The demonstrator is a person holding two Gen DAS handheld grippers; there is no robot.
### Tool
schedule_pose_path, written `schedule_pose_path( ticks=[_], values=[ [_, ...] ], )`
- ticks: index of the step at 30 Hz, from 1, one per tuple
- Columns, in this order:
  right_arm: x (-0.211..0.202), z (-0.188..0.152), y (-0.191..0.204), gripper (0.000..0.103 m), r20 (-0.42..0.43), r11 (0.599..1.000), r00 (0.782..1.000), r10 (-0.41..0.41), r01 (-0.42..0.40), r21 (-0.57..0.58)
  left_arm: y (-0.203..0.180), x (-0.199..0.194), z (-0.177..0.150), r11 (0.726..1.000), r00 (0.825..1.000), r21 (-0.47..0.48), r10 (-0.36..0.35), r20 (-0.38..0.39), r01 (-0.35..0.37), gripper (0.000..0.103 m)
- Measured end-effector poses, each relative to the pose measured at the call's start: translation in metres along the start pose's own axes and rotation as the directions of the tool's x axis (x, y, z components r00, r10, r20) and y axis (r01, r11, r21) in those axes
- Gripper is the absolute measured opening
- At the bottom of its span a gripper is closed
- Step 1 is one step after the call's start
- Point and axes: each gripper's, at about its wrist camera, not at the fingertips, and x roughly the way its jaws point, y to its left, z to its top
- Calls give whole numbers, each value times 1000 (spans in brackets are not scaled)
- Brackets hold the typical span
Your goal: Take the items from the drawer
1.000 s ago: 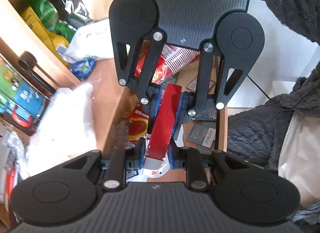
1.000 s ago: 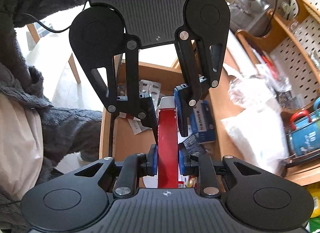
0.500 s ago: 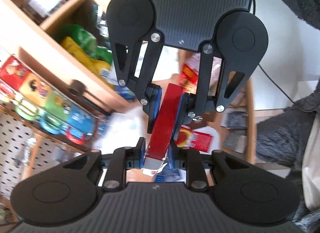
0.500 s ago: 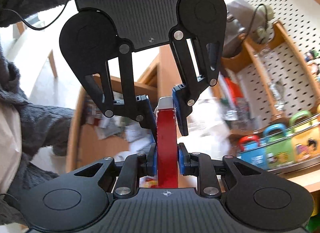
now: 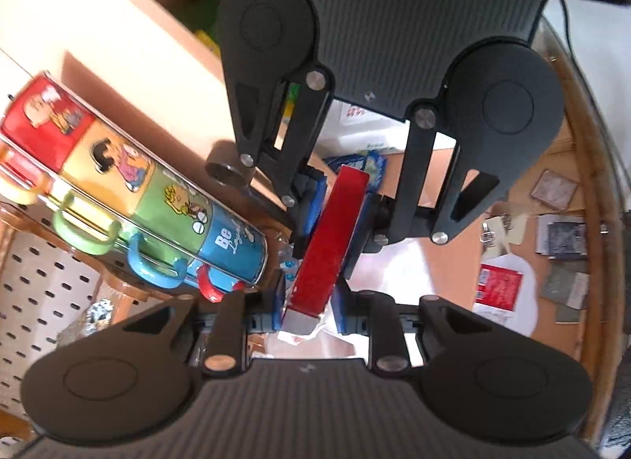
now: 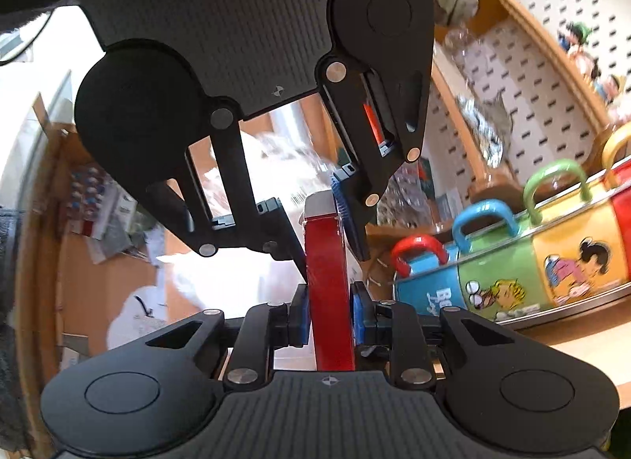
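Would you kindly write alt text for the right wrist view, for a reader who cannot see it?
The right gripper and the left gripper, facing it, both clamp one red packet. Colourful cartoon mugs line a rack at right, before a pegboard.

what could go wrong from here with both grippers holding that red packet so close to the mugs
Both the left gripper and the right gripper clamp the same red packet, so pulling apart may tear or crumple it. The row of cartoon mugs hangs just beside them; a sideways swing might knock it.
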Motion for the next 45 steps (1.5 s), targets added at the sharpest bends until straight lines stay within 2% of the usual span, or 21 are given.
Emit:
schedule_pose_path(
  ticks=[7, 14, 22, 28, 32, 34, 35, 36, 38, 39, 40, 41, 43, 45],
  values=[
    [16, -14, 2, 20, -29, 1000, 1000, -9, 10, 6, -3, 34, -4, 1000, 1000, 13, 8, -16, -7, 27],
    [13, -14, -2, 21, -32, 999, 999, -30, 31, 31, 1, 47, -14, 1000, 999, 18, 17, -31, -16, 29],
    [-4, -18, 2, 21, -15, 993, 995, -96, 97, 67, 7, 48, -17, 996, 996, -18, 87, -32, -87, 33],
    [-34, -22, 13, 21, 15, 987, 992, -128, 126, 100, 4, 27, -18, 990, 993, -80, 117, -22, -119, 39],
    [-64, -29, 30, 22, 39, 975, 984, -173, 166, 145, -8, 6, -24, 974, 989, -172, 149, -19, -150, 44],
    [-79, -34, 42, 24, 50, 965, 980, -195, 182, 189, -15, -7, -28, 956, 987, -246, 162, -19, -162, 56],
    [-86, -37, 49, 26, 51, 959, 977, -205, 190, 211, -20, -11, -32, 945, 985, -281, 170, -12, -167, 59],
    [-93, -41, 57, 28, 54, 951, 974, -218, 199, 238, -27, -16, -35, 936, 985, -311, 173, -5, -166, 62],
    [-105, -49, 74, 43, 64, 926, 966, -251, 220, 307, -43, -25, -41, 916, 984, -367, 176, 10, -160, 69],
    [-110, -54, 83, 47, 66, 907, 961, -269, 229, 353, -54, -31, -44, 900, 983, -404, 186, 16, -163, 80],
    [-113, -60, 92, 57, 67, 885, 956, -287, 238, 401, -64, -37, -47, 883, 980, -438, 198, 19, -170, 86],
    [-116, -66, 102, 73, 60, 843, 947, -315, 250, 476, -77, -43, -51, 862, 978, -476, 209, 22, -174, 87],
    [-115, -81, 122, 91, 33, 742, 937, -349, 254, 621, -102, -50, -62, 807, 970, -559, 243, 17, -192, 103],
    [-111, -95, 146, 92, 4, 652, 933, -361, 249, 716, -136, -56, -72, 746, 953, -617, 301, -25, -252, 103]
  ],
)
